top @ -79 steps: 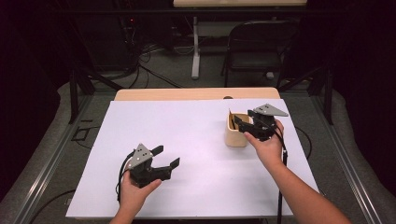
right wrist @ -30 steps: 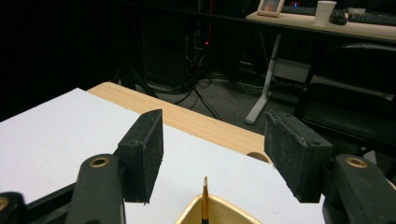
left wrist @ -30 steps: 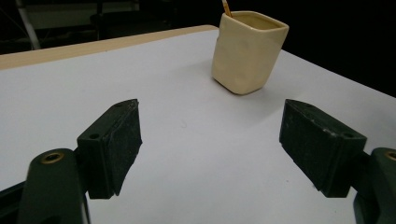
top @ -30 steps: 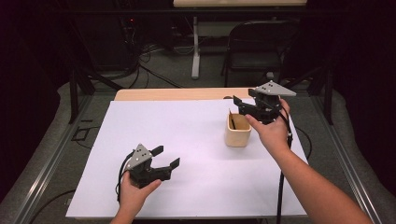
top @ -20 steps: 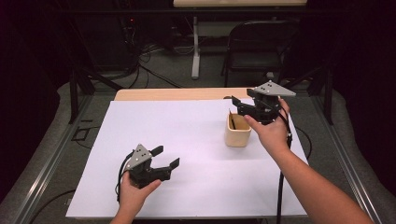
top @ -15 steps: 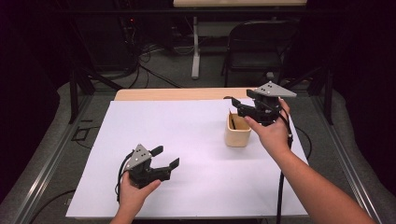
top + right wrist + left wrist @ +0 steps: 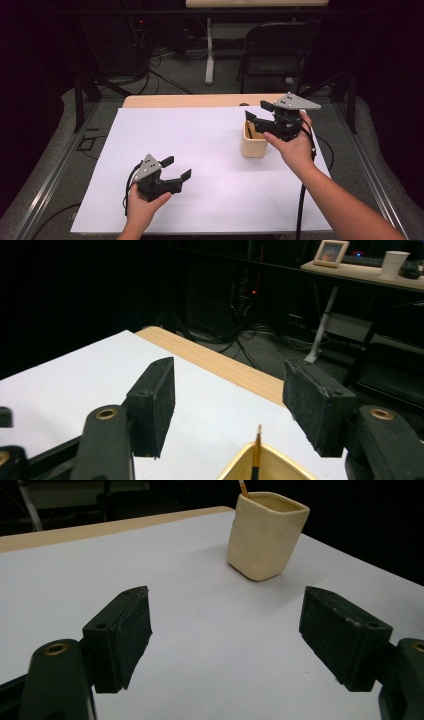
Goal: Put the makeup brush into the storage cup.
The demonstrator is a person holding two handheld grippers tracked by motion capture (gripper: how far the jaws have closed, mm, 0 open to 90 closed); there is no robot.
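Two grippers over one big white sheet [image 7: 210, 150] that covers most of the wooden table [image 7: 185, 101]. Right gripper [image 7: 259, 114] is up around 2 o'clock, jaws spread wide with nothing in them, hovering right above a cream square cup [image 7: 253, 141]. Left gripper [image 7: 174, 168] sits down at 7 o'clock, also wide open and empty. Tiny pencil [image 7: 256, 454] stands inside the cup, tip up.

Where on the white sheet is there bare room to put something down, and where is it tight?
Bare: the sheet's whole middle and far left, between the left claw and the cream cup; also the near edge between the two forearms. Tight: the far right corner, where the open right claw hovers over the cup.
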